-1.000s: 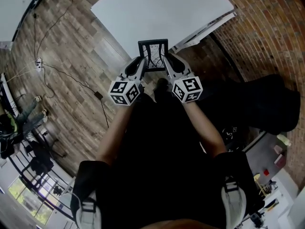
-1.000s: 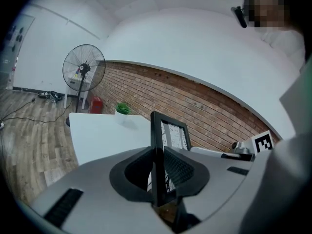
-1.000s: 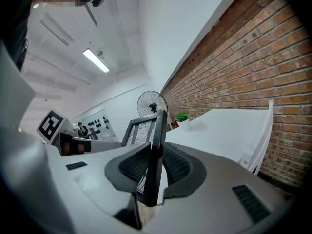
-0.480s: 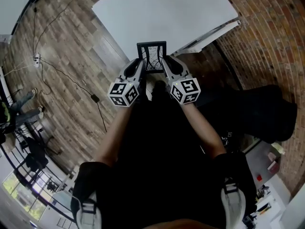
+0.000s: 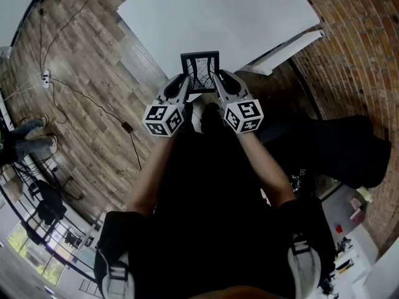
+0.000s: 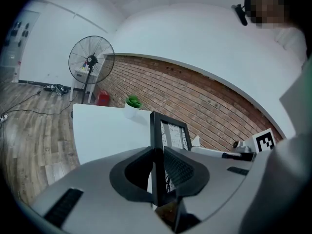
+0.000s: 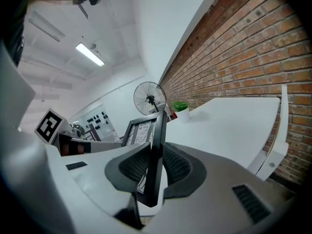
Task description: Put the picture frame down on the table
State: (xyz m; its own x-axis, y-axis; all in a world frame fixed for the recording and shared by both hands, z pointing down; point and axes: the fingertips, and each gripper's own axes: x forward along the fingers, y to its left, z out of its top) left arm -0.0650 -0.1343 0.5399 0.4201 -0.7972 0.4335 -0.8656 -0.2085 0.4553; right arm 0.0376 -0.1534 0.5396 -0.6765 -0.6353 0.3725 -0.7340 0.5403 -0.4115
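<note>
black picture frame (image 5: 200,72) is clamped by its left and right rails in the left gripper (image 5: 185,83) and right gripper (image 5: 217,80); judged light, rigid, likely fragile.

Brick wall (image 5: 355,55), wooden floor (image 5: 81,61), pedestal fan (image 6: 90,62)

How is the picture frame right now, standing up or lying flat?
Standing up. The left gripper and right gripper each pinch a side edge of the picture frame, holding it upright.
</note>
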